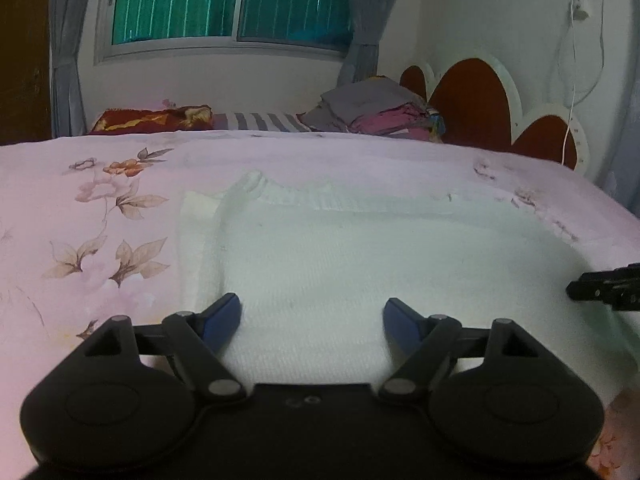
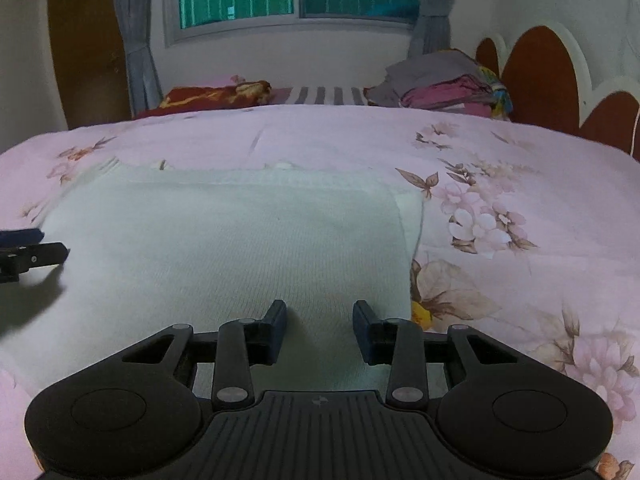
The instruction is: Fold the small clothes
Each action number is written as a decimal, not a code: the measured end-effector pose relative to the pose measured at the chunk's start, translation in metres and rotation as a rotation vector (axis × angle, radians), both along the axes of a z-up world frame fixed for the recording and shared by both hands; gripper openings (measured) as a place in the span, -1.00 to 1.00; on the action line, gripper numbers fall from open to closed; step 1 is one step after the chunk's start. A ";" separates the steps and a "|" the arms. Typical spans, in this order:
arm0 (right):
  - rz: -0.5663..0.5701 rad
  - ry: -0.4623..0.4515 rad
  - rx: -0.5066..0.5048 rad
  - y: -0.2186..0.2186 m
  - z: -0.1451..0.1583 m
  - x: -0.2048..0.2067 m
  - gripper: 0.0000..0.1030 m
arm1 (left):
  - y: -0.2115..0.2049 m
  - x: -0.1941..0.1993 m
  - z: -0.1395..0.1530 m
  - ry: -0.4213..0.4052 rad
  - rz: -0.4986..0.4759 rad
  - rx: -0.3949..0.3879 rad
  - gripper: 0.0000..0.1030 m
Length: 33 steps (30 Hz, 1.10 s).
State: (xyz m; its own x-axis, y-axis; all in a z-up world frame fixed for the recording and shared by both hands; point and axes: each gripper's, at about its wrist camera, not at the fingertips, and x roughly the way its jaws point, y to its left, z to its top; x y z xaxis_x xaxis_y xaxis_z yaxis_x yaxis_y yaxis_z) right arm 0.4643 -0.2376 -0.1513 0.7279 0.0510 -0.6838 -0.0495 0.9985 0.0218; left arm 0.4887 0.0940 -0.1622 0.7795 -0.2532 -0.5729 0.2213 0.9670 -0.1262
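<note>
A white knit garment (image 1: 340, 264) lies flat at the near edge of a floral bedspread (image 1: 100, 216). The left gripper (image 1: 312, 316) hovers wide apart over its left side; the right gripper (image 2: 320, 320), half apart, holds nothing. Pinching matching hem corners together would keep the fold square.

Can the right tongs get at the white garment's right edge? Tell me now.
Probably yes. The right tongs hover open over the white garment; its right edge lies bare on the bedspread, nothing between.
</note>
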 end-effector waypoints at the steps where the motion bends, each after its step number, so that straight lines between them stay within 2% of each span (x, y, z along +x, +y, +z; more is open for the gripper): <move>1: 0.001 0.001 -0.005 0.001 -0.001 0.000 -0.28 | 0.003 0.002 0.000 0.001 0.003 -0.004 0.52; 5: 0.001 0.002 -0.021 0.002 0.001 -0.001 -0.28 | 0.014 -0.007 0.009 -0.003 0.063 -0.026 0.53; 7: -0.008 -0.001 -0.019 0.002 0.003 -0.001 -0.27 | 0.027 -0.013 0.014 0.018 0.145 -0.069 0.64; 8: -0.019 -0.004 -0.012 0.001 0.005 -0.002 -0.26 | 0.034 -0.014 0.015 0.037 0.175 -0.101 0.61; 9: -0.024 -0.006 -0.007 0.001 0.007 -0.003 -0.17 | 0.044 -0.018 0.015 0.059 0.204 -0.155 0.54; 10: -0.029 -0.010 -0.004 0.002 0.009 -0.005 0.03 | 0.053 -0.023 0.015 0.075 0.227 -0.210 0.50; 11: -0.036 -0.024 -0.001 0.003 0.013 -0.008 0.09 | 0.060 -0.029 0.015 0.092 0.245 -0.262 0.41; 14: -0.013 -0.040 0.052 0.004 0.022 -0.012 0.09 | 0.076 -0.050 0.010 0.151 0.299 -0.413 0.28; 15: -0.002 -0.042 0.070 0.005 0.025 -0.012 0.06 | 0.080 -0.057 0.007 0.175 0.322 -0.477 0.18; 16: 0.011 -0.042 0.078 0.007 0.027 -0.012 -0.17 | 0.083 -0.065 0.002 0.194 0.347 -0.534 0.17; 18: 0.048 -0.034 0.091 0.012 0.031 -0.010 -0.47 | 0.083 -0.086 -0.006 0.220 0.411 -0.623 0.12; 19: 0.064 -0.034 0.091 0.015 0.033 -0.009 -0.61 | 0.082 -0.097 -0.008 0.213 0.429 -0.643 0.12; 24: 0.118 -0.019 0.125 0.022 0.036 -0.011 -0.63 | 0.062 -0.129 -0.007 0.213 0.489 -0.646 0.11; 26: 0.129 -0.008 0.158 0.020 0.034 -0.014 -0.63 | 0.054 -0.129 -0.006 0.213 0.492 -0.634 0.11; 33: 0.149 0.036 0.232 0.022 0.035 -0.022 -0.63 | 0.044 -0.118 -0.011 0.195 0.538 -0.694 0.11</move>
